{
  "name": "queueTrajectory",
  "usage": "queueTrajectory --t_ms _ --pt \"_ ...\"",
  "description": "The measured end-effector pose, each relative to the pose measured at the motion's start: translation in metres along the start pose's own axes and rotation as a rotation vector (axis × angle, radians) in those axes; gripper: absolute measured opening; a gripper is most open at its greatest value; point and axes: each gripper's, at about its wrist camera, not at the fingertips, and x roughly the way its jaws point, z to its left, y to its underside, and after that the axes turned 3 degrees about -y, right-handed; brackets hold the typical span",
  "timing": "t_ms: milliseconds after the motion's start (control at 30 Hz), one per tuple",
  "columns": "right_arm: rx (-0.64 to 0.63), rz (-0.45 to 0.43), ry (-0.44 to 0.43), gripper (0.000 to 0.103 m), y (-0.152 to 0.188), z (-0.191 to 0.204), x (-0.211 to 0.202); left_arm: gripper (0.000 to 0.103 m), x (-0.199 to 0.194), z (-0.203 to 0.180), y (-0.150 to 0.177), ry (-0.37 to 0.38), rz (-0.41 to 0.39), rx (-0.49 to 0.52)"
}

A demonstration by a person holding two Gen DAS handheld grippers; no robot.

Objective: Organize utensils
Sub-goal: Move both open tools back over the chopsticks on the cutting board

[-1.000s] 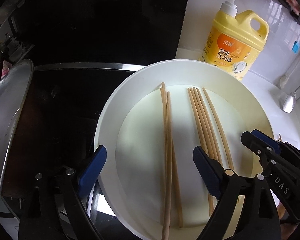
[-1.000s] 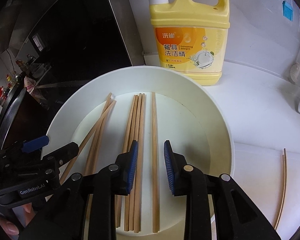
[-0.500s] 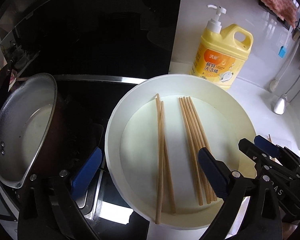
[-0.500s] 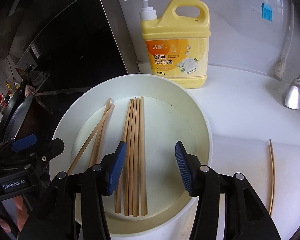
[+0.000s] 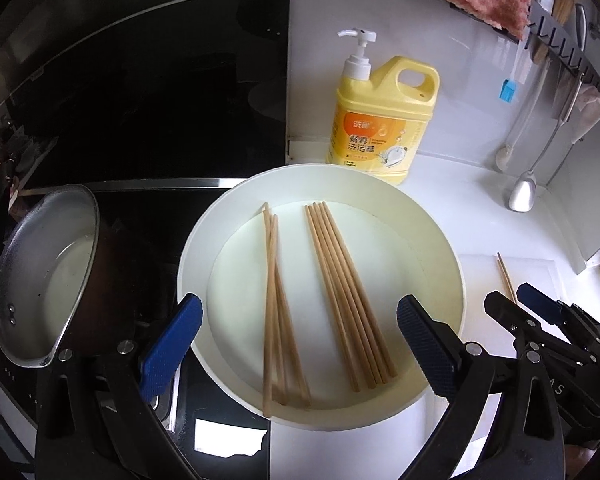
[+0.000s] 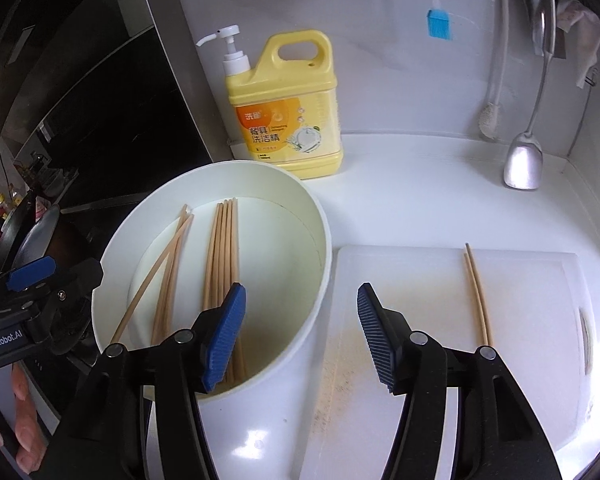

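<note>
A white round basin point(image 5: 440, 240) point(image 6: 316, 216) holds wooden chopsticks in two groups: a crossed bunch on the left point(image 5: 274, 300) point(image 6: 168, 272) and a neat row of several on the right point(image 5: 346, 292) point(image 6: 222, 264). Two more chopsticks point(image 6: 478, 296) point(image 5: 506, 276) lie on a white cutting board point(image 6: 440, 360) right of the basin. My left gripper point(image 5: 298, 344) is open and empty above the basin's near edge. My right gripper point(image 6: 302, 336) is open and empty above the basin's right rim and the board's left edge.
A yellow dish soap bottle point(image 5: 384, 120) point(image 6: 288, 108) stands behind the basin. A metal pot point(image 5: 40, 280) sits on the black cooktop to the left. A ladle point(image 6: 524, 160), a brush and a blue silicone brush point(image 6: 438, 24) hang on the back wall.
Both grippers have pulled back and up from the basin. The right gripper has opened wider and swung right over the cutting board. The single chopstick now lies with the neat row.
</note>
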Motion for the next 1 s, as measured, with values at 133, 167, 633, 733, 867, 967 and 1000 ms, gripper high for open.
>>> queueTrajectory --t_ms 133,167,633,733,867,967,1000 --pt "0.029 -0.015 0.027 0.056 0.007 -0.022 -0.015 0.096 -0.004 -0.021 0.005 0.014 -0.007 0.027" --pt "0.033 -0.018 0.035 0.056 0.009 -0.028 -0.018 0.096 -0.005 -0.026 0.006 0.018 -0.010 0.029" --pt "0.016 -0.021 0.065 0.059 0.045 -0.151 -0.062 0.097 -0.021 -0.132 0.036 0.011 -0.001 -0.030" --pt "0.010 -0.008 0.046 0.060 0.054 -0.179 -0.062 0.097 -0.020 -0.155 0.049 -0.018 0.030 -0.046" --pt "-0.011 0.013 0.023 0.060 0.061 -0.201 -0.055 0.097 -0.024 -0.178 0.066 -0.056 0.045 -0.056" --pt "-0.015 0.023 0.017 0.060 0.063 -0.206 -0.047 0.097 -0.024 -0.188 0.073 -0.071 0.058 -0.043" --pt "-0.020 0.025 0.020 0.060 0.064 -0.206 -0.043 0.097 -0.024 -0.191 0.073 -0.076 0.056 -0.034"
